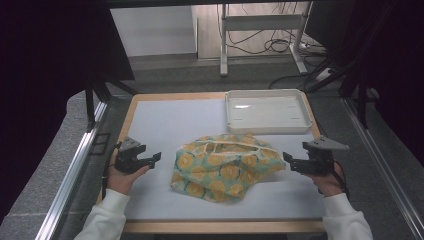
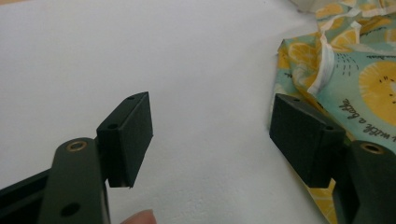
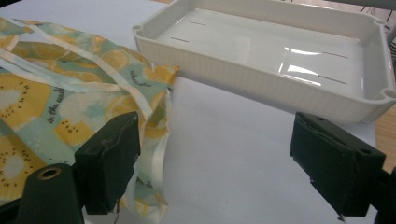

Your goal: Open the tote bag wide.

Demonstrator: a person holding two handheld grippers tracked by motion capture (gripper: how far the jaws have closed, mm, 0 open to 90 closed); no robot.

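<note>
Crumpled lemon-print cloth [image 1: 225, 167] lies mid-table, near side of white tray [image 1: 267, 125]; left gripper [image 1: 152, 159] just left of it, right gripper [image 1: 289, 161] just right, both jaws spread wide, nothing held

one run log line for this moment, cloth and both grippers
cloth: crumpled, mid-table, near tray | left gripper: open, beside cloth, apart | right gripper: open, at cloth's edge, nothing held

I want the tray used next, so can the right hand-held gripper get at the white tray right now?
Probably yes: the right hand-held gripper is open and empty, and bare mat lies between it and the white tray; the cloth sits off to its side.
</note>
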